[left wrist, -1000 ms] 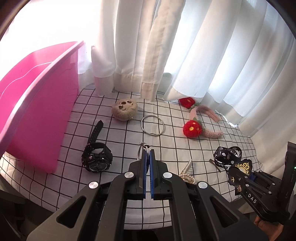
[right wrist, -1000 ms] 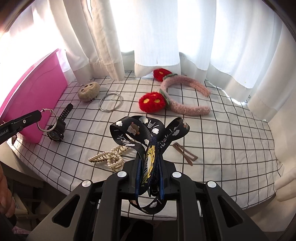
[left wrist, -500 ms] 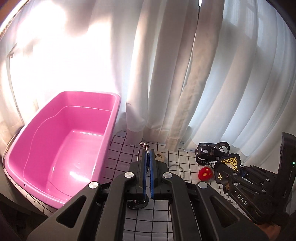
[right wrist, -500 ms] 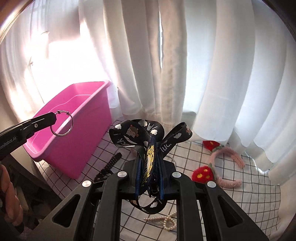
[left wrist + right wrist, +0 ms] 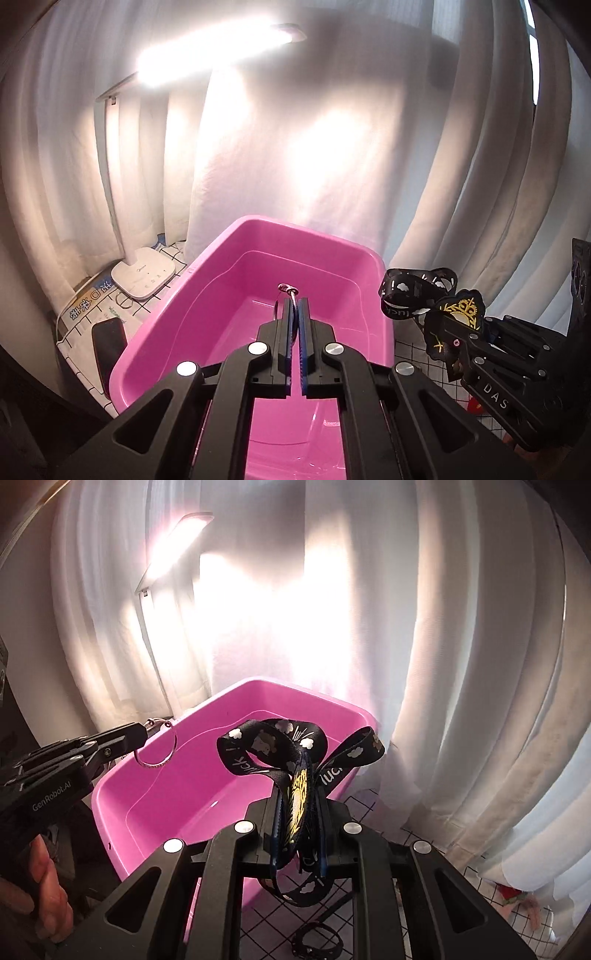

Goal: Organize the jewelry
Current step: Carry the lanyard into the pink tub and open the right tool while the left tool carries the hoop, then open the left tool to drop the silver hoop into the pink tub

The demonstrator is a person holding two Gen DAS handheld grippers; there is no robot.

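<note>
The left gripper (image 5: 294, 308) is pinching a metal ring (image 5: 157, 747), which is hanging above the pink tub (image 5: 258, 236) near its left rim. The right gripper (image 5: 299, 797) is clamping a black printed ribbon (image 5: 273, 746), its loops sitting over the tub's right side.

1. The right gripper (image 5: 297, 794) is clamping a black printed ribbon (image 5: 291, 753) above the pink tub (image 5: 229, 775).
2. The left gripper (image 5: 142, 734) is pinching a metal ring (image 5: 157, 751), which is hanging over the tub's left rim.
3. White curtains (image 5: 443, 646) are hanging behind.
</note>
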